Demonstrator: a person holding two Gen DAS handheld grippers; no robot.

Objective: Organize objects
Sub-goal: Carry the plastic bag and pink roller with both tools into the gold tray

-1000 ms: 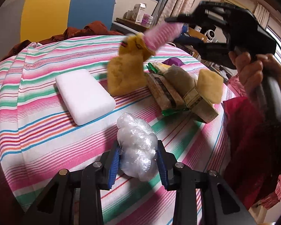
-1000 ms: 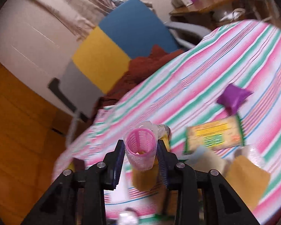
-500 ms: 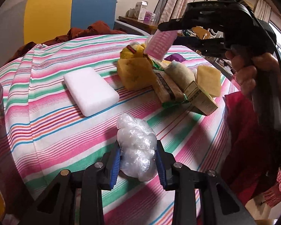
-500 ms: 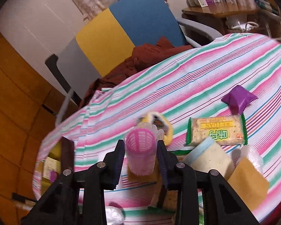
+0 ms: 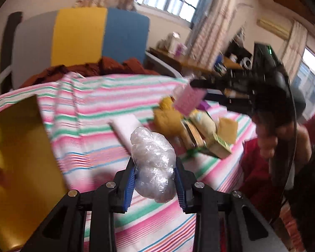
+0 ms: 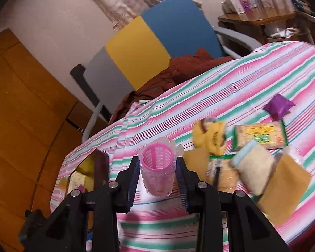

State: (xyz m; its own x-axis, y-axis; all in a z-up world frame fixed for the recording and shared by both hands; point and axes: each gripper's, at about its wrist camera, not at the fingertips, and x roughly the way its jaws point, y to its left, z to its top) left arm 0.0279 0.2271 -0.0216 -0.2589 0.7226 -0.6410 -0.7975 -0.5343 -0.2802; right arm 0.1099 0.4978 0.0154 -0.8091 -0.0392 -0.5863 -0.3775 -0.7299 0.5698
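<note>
Above the striped cloth (image 5: 90,113) — left gripper (image 5: 154,179) clamps plastic wad (image 5: 153,161); right gripper (image 6: 157,177) clamps pink roller (image 6: 157,168).

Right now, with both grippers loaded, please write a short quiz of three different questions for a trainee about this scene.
1. True or false: the left gripper is shut on a purple packet.
2. What does the right gripper hold? A) white block B) pink hair roller C) cracker packet
3. Fill in: the loose items lie on a ____ tablecloth.

Key: 1 false, it holds the crumpled plastic bag. 2 B, the pink hair roller. 3 striped tablecloth.
</note>
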